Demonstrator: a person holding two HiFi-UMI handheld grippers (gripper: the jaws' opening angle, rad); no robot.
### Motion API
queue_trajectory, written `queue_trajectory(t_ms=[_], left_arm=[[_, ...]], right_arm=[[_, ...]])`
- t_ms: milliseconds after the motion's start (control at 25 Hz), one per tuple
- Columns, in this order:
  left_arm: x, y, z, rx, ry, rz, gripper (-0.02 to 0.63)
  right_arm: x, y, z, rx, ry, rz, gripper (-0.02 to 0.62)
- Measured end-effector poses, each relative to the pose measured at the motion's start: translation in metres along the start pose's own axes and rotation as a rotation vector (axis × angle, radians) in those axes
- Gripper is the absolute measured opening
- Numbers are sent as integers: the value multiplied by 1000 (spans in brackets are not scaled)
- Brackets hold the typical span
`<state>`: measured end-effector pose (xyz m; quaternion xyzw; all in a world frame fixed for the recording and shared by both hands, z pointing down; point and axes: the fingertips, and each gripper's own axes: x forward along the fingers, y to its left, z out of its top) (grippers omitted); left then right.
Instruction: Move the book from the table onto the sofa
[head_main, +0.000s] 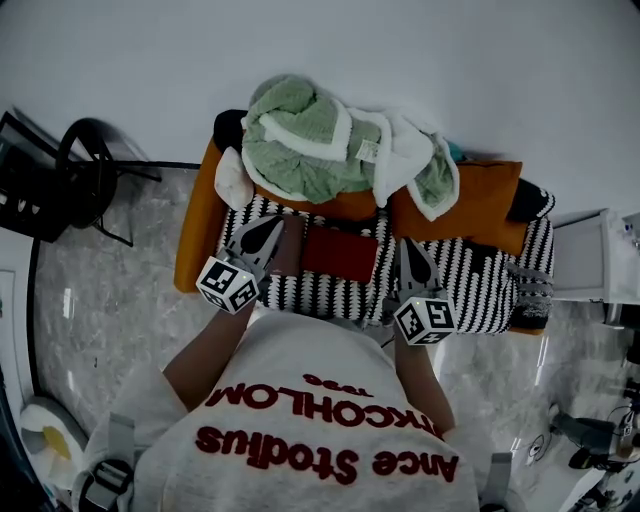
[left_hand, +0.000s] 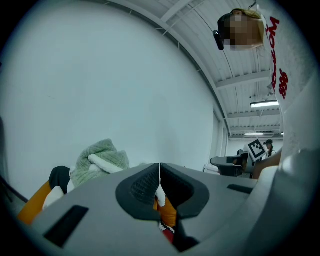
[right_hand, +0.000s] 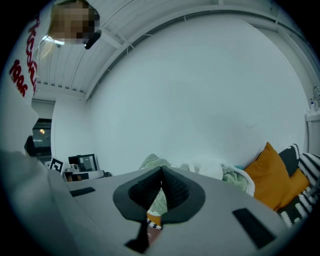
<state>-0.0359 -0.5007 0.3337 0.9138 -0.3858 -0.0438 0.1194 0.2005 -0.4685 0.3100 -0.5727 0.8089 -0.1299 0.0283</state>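
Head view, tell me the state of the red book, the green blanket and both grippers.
Flat dark red book: lying on the striped sofa seat, unheld.
Fluffy green blanket: crumpled in a heap.
Left gripper: fingers shut, empty.
Right gripper: fingers shut, empty.

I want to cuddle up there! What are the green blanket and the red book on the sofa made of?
The green blanket looks like soft plush fleece: fuzzy, nubbly surface, with a thick white lining at its folded edges. The red book has a flat, dull cover, probably card or cloth; it is too small to tell which.
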Motion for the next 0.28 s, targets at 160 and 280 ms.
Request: queue_trajectory(t_ms=[160,280], left_arm=[[3,2,-2,7,-9,5,21],[4,6,-3,6,-12,11,21]], right_arm=[[3,-4,-2,-3,-6,1,28],[6,-6,-3,-4,-9,2,28]])
